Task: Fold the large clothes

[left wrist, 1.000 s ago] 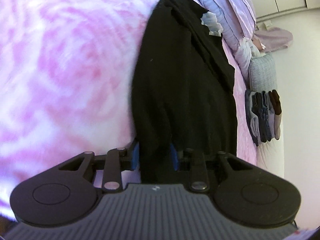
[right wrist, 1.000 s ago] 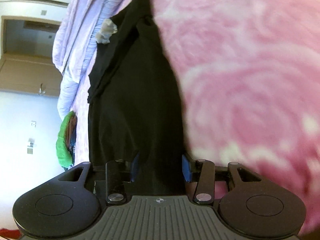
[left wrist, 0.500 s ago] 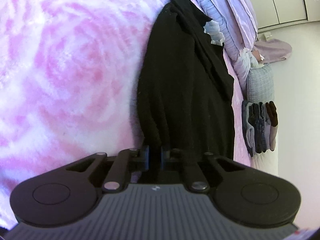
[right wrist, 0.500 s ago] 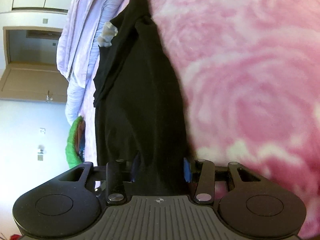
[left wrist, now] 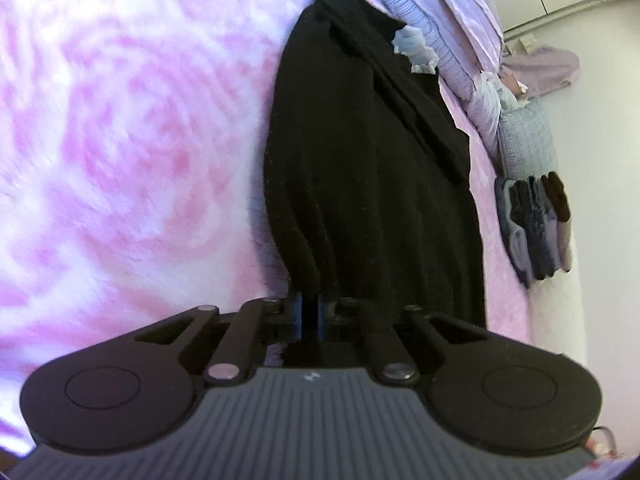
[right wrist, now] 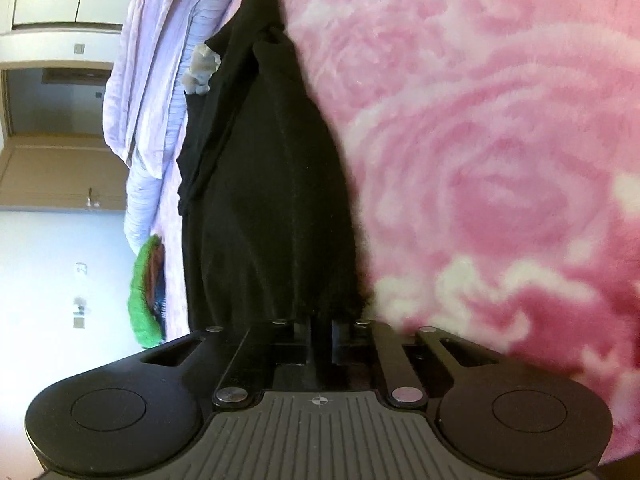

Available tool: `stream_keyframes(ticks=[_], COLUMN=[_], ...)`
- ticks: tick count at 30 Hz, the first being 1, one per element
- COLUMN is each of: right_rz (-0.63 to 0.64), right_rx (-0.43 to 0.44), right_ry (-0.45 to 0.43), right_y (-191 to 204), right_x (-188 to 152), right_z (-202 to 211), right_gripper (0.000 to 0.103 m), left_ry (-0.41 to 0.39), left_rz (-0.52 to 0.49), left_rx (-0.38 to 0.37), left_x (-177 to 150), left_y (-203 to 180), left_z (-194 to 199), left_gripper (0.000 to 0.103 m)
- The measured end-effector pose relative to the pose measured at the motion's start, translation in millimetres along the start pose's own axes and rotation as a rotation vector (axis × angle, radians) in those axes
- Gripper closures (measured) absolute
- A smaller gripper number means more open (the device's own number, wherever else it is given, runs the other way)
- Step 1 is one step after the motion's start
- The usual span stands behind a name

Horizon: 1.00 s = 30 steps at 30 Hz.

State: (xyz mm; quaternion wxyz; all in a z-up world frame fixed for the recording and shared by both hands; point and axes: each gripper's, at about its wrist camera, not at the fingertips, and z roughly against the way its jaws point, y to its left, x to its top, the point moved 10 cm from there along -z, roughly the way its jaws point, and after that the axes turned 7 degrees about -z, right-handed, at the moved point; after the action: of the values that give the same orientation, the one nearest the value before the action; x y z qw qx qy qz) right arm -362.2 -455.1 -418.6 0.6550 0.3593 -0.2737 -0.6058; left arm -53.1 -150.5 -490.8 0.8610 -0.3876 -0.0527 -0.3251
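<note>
Black garment [left wrist: 372, 184] lies in a long strip on the pink-and-white fluffy blanket [left wrist: 120, 152], running away from both cams toward the lilac bedding [left wrist: 472, 24] at the far end; its near edge is bunched into each gripper. Left gripper [left wrist: 309, 312]: jaws drawn close together w/ a fold of black cloth pinched between them; fabric fans out wider just beyond the tips. Right gripper [right wrist: 320, 326]: jaws likewise nearly together, clamped on the garment's [right wrist: 272, 200] near edge; pink blanket [right wrist: 480, 140] fills the right of that view. A pale crumpled bit [left wrist: 414, 50] sits at the garment's far edge, beside the bedding. In left view, a stack of folded clothes [left wrist: 534, 228] stands well apart from the garment, at the bed's edge; in right view, a green item [right wrist: 146, 292] lies near the opposite bed edge.
</note>
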Motion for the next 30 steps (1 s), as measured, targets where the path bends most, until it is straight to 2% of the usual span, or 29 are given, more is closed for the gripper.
stream_keyframes(ticks=[5, 10, 15, 18, 21, 24, 27, 30], right_rz=[0.014, 0.044, 0.002, -0.048, -0.116, -0.135, -0.058, 0.027], right_rx=[0.018, 0.014, -0.019, -0.071, -0.109, -0.074, -0.015, 0.013], right_ry=[-0.041, -0.027, 0.036, 0.101, 0.139, 0.124, 0.079, 0.022], right_y=[16, 31, 19, 5, -5, 15, 62, 112], right_x=[-7, -25, -67, -105, -128, -121, -84, -28], right_z=[28, 44, 63, 78, 90, 98, 98, 84], right_gripper=[0.102, 0.102, 0.102, 0.103, 0.103, 0.103, 0.102, 0.102], left_ry=[-0.063, -0.068, -0.013, 0.033, 0.044, -0.007, -0.089, -0.157], left_rz=[-0.017, -0.063, -0.03, 0.043, 0.109, 0.129, 0.075, -0.005], left_rx=[0.001, 0.01, 0.046, 0.084, 0.095, 0.065, 0.007, -0.051], left_x=[-1, -8, -50, -87, -105, -83, -26, 49], left_y=[-6, -16, -12, -6, -8, -26, -52, -77], left_z=[33, 63, 99, 123, 141, 148, 143, 121], left_gripper=[0.1, 0.1, 0.1, 0.1, 0.1, 0.1, 0.1, 0.1])
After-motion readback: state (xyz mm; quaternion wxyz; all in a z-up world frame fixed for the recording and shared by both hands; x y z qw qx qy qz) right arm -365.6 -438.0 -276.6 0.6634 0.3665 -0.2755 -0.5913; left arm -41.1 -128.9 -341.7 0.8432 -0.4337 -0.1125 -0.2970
